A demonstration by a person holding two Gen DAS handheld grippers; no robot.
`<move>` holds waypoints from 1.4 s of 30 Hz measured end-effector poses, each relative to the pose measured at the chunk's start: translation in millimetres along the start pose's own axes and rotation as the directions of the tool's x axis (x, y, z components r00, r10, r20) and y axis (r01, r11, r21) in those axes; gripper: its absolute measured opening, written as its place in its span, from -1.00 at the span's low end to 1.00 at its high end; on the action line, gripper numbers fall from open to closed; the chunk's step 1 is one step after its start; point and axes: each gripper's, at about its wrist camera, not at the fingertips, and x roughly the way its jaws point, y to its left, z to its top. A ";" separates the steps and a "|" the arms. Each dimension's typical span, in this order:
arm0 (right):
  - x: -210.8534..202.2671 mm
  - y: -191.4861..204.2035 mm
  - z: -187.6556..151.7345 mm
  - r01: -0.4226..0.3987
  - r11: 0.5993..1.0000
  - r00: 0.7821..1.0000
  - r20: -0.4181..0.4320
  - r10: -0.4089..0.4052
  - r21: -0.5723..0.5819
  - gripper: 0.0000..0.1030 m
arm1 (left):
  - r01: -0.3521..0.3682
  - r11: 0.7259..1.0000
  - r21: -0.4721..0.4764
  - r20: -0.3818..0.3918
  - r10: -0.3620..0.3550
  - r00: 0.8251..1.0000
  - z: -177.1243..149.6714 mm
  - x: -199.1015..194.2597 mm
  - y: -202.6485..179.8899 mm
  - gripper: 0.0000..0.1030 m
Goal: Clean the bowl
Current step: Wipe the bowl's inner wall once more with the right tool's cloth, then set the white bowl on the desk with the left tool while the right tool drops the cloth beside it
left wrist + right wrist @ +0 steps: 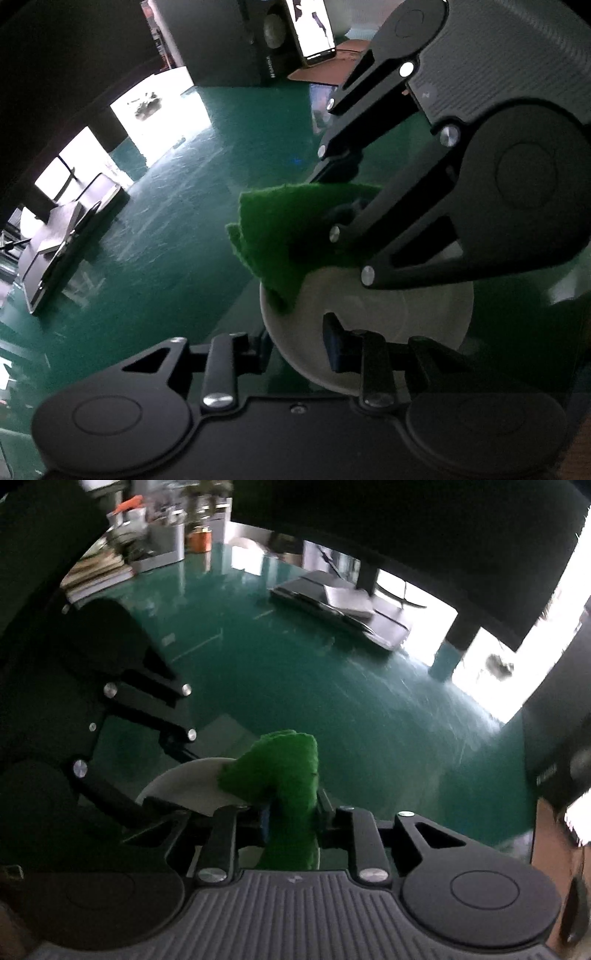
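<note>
On my left camera I see the shallow white round bowl (369,317) sitting on the glossy teal-green tabletop (177,229), its near rim caught between the black fingers of my left gripper (295,349): one finger sits outside the rim, the blue-padded one inside, clenched on the wall. My right gripper (291,816) is clamped tight on a folded green scouring pad (288,771), whose fuzzy end sticks up past the fingertips; from the left camera that same pad hangs over the far-left rim of the bowl, though I cannot tell whether it actually presses on the ceramic. On the right camera the bowl shows only as a pale crescent just left of the pad, with the left gripper's dark linkage beside it. The tabletop is scuffed and throws back bright window glare. Further off lie a flat dark device (343,605), a stack of books (99,572) with cluttered containers behind it, and a black speaker-like box (236,40). Both views are dim; the bowl's right part is hidden behind the right gripper's body on the left camera, and the far clutter is too blurred to identify.
</note>
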 end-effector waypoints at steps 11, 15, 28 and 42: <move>-29.2 5.6 -12.0 0.043 0.998 0.997 0.062 -0.046 0.044 -0.76 | -0.038 0.998 -0.052 0.003 0.038 0.999 -0.6 -0.1 9.4 -0.30; -5.2 32.1 -4.7 -0.058 0.988 0.998 -0.017 0.057 -0.142 -0.84 | -0.029 0.997 -0.069 0.006 0.030 1.000 -4.3 -1.7 11.0 -0.30; -23.4 36.6 -0.3 -0.057 0.970 0.995 0.061 0.073 -0.234 0.14 | -0.059 0.988 -0.142 0.001 0.060 0.998 -21.4 -8.5 21.6 -0.15; 15.1 35.3 15.0 -0.187 0.975 0.980 -0.091 0.176 -0.122 -0.89 | -0.119 0.986 -0.116 -0.010 0.118 0.993 -21.7 -5.3 23.4 0.27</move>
